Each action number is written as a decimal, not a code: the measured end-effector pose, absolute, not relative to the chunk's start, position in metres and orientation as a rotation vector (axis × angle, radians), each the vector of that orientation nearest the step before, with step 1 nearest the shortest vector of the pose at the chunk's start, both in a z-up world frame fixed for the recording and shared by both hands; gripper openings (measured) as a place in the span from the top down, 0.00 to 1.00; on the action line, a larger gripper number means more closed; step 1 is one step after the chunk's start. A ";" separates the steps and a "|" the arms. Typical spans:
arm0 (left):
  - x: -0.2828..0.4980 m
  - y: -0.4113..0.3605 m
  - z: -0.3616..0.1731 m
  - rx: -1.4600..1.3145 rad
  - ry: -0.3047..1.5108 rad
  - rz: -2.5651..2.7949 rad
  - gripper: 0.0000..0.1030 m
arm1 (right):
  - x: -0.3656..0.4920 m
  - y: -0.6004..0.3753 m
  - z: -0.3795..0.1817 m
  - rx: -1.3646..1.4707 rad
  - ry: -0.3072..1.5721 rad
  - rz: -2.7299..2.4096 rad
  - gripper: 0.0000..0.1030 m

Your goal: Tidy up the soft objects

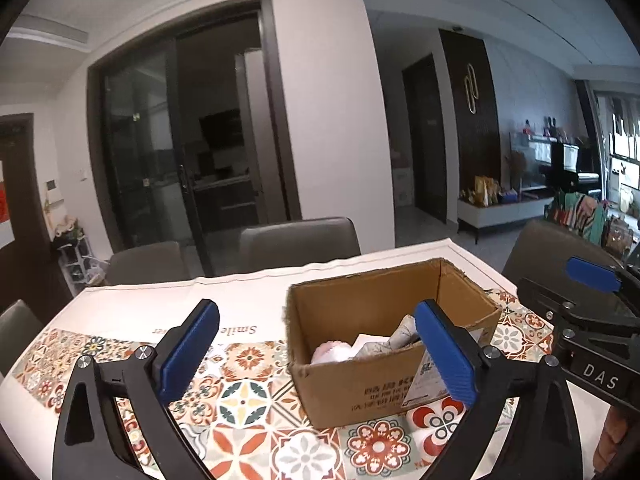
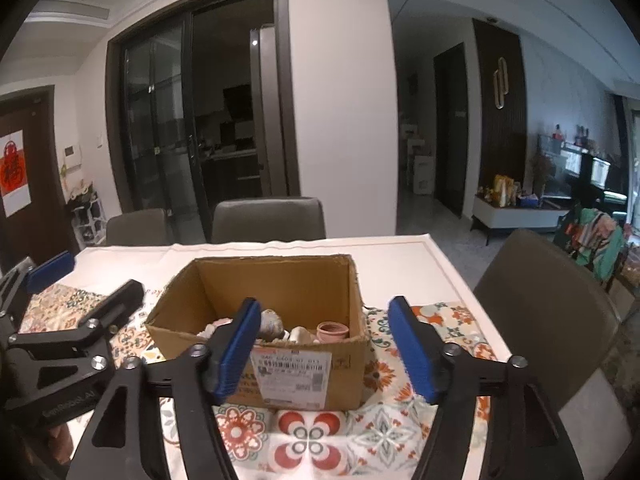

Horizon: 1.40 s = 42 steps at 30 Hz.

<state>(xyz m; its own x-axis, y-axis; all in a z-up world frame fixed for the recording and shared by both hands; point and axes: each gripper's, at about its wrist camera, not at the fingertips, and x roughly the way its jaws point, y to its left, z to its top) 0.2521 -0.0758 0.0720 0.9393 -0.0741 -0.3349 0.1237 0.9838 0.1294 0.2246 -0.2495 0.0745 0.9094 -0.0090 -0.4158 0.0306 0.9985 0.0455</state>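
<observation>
An open cardboard box [image 1: 384, 388] [image 2: 304, 280] stands on the patterned tablecloth [image 1: 248, 400] [image 2: 312, 440]. Inside it lie soft items: a pink one [image 1: 334, 352], a grey printed one [image 1: 400, 338] [image 2: 271, 322], a beige one [image 2: 301, 334] and a pink ring-shaped one [image 2: 333, 330]. My left gripper [image 1: 316, 356] is open and empty, above the table just left of the box's near side; it also shows in the right wrist view [image 2: 86, 280]. My right gripper [image 2: 326, 356] is open and empty, in front of the box's labelled wall; it also shows at the far right of the left wrist view [image 1: 600, 280].
Grey chairs stand at the table's far side [image 1: 300, 240] [image 2: 268, 218] and right end [image 2: 548, 304]. Behind are a dark glass sliding door [image 1: 180, 152], a hallway, and a low cabinet with items [image 2: 516, 208].
</observation>
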 end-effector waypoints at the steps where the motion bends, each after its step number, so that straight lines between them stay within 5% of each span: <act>1: 0.246 -0.074 0.073 0.149 0.328 -0.093 0.01 | 0.217 -0.248 0.077 0.045 0.421 -0.028 0.30; 42: 0.081 -0.023 0.073 0.090 0.272 -0.075 0.00 | 0.063 -0.208 0.080 0.067 0.366 -0.064 0.20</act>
<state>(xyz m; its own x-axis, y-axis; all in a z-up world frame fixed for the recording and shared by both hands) 0.0813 -0.0233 0.0733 0.9604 -0.0615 -0.2718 0.0857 0.9933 0.0781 0.0630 -0.2082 0.0804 0.9319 -0.0505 -0.3591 0.0748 0.9957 0.0543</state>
